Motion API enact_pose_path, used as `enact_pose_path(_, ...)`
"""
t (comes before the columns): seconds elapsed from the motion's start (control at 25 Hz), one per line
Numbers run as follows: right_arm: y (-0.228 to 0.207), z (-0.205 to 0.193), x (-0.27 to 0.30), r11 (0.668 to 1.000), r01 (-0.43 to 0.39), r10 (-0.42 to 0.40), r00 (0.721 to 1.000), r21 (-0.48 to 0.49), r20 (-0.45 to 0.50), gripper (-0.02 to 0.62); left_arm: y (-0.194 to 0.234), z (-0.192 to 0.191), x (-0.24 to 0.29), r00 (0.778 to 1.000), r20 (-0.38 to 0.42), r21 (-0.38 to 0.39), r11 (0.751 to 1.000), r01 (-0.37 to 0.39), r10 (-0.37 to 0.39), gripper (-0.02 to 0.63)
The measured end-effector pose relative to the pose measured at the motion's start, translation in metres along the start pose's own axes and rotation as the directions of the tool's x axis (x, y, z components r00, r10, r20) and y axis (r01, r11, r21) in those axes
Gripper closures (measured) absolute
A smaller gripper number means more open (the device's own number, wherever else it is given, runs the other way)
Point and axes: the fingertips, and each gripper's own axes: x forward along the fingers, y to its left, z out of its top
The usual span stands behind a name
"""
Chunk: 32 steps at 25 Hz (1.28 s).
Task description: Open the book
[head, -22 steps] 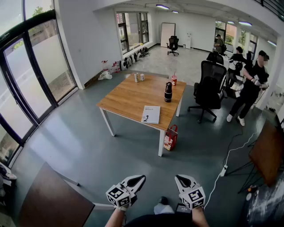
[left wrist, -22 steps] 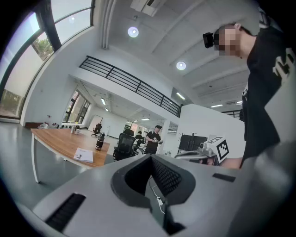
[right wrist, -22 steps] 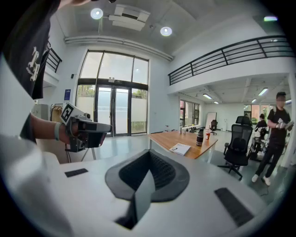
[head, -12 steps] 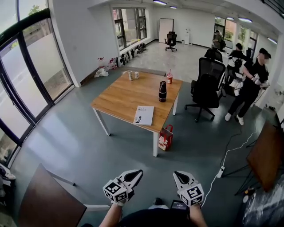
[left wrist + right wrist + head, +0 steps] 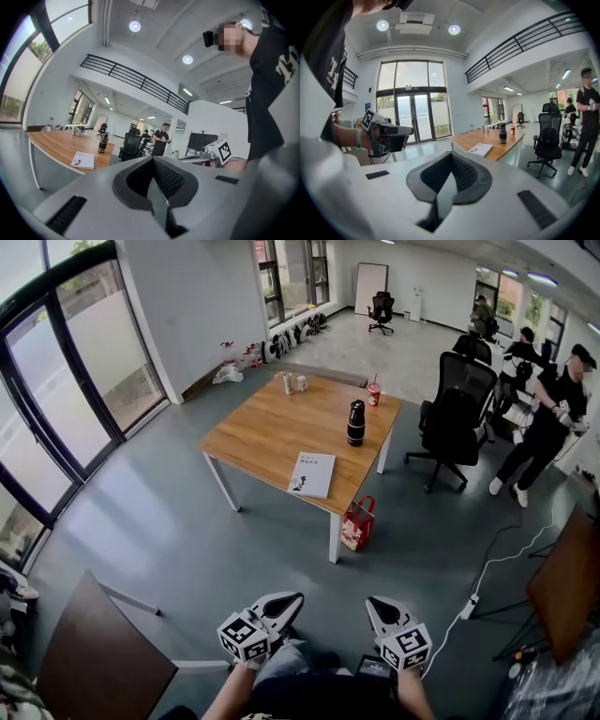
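Observation:
A white closed book [image 5: 312,473] lies flat near the front edge of a wooden table [image 5: 258,432], several steps ahead of me. Both grippers are held low and close to the body, far from the book. My left gripper [image 5: 292,598] is shut with nothing in it, and my right gripper [image 5: 373,603] is shut and empty too. In the left gripper view the book [image 5: 83,160] shows far off to the left of the closed jaws [image 5: 153,160]. Over the closed jaws [image 5: 451,155] in the right gripper view, the book [image 5: 480,149] lies on the table's near corner.
On the table stand a black bottle [image 5: 355,422], a red cup [image 5: 374,393] and small cans [image 5: 293,383]. A red bag [image 5: 357,524] sits by the front leg. A black office chair [image 5: 455,423] and people [image 5: 553,418] are at the right; a dark board [image 5: 103,662] at lower left.
The head view has swung a little and a leg now shows between the grippers. Both grippers stay shut and low near the body.

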Motion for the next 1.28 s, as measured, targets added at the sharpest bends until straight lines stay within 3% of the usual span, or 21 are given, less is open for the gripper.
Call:
enact_pose_path(0.24,-0.028,0.014,0.034,0.999,-0.004,0.004,1.0,-0.046,0.003,0.606,0.047,0.005,0.028,1.0,0.024,-0.021,1.0,-0.017,0.018,0.6)
enact_pose_path(0.64,-0.074,0.042,0.112,0.998,0.04,-0.041,0.999,-0.047,-0.027,0.606,0.131,0.035,0.071,0.999,0.042,-0.042,0.999,0.025,-0.023,0.6)
enact_pose_path(1.28,-0.106,0.112,0.237,0.991,0.111,-0.114,0.993,-0.08,-0.032,0.606,0.274,0.091,0.084,0.998,0.051,-0.064,0.997,0.037,-0.034,0.6)
